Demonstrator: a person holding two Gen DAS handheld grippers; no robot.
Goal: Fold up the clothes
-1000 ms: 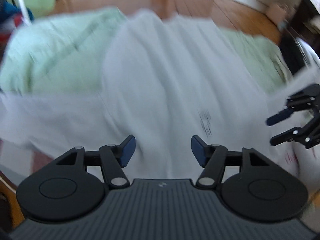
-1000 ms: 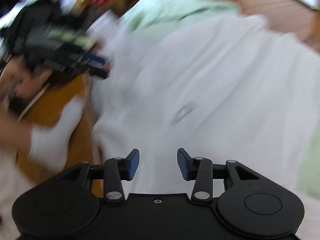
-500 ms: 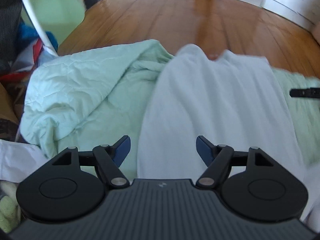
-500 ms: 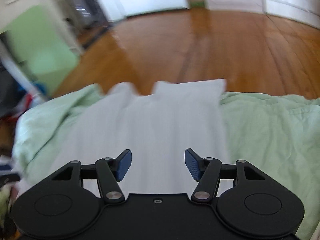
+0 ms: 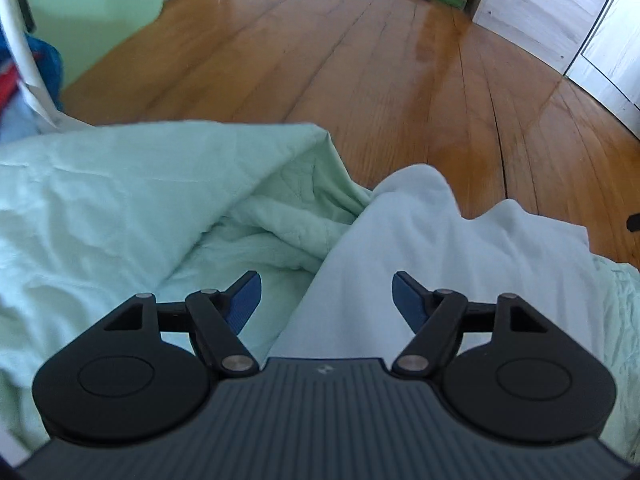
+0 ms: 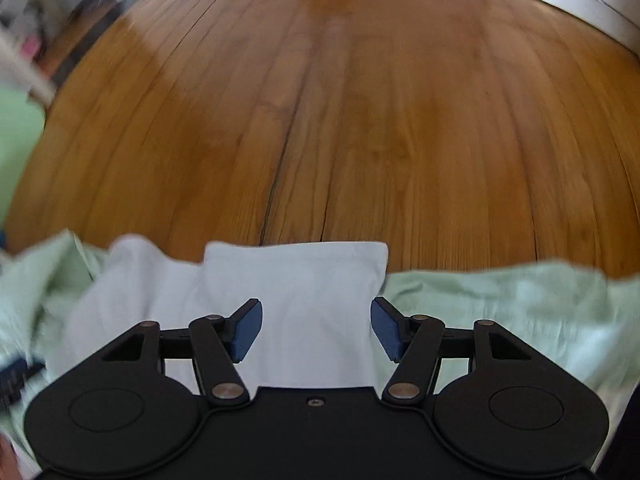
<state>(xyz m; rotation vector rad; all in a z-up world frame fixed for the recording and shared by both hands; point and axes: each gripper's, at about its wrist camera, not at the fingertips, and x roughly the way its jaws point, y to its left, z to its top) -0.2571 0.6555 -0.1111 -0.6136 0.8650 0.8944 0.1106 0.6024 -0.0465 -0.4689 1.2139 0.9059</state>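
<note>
The white garment [image 5: 440, 264] lies spread on the green sheet [image 5: 120, 208], its long axis running straight away from you — far edge [image 6: 296, 256] toward the wood floor [image 6: 360, 120]. Your right tool [image 6: 316, 330] sits centred over it, your left tool [image 5: 326, 300] at its left edge — both spread wide, gripping nothing. No containers show.

Left gripper [image 5: 326, 296] jaws wide apart, nothing between them; white garment [image 5: 440, 264] lies flat underneath. To its left the green sheet [image 5: 120, 200] bunches into a raised fold, the only bump near that side. White frame [image 5: 24, 52] stands far left. Right gripper [image 6: 316, 330] also spread wide, over the garment's far corner [image 6: 360, 256]. Ahead of both, bare wooden floor [image 6: 360, 120]. Green sheet flat to the right. Dark blurred object [image 6: 16, 376] at left edge.
</note>
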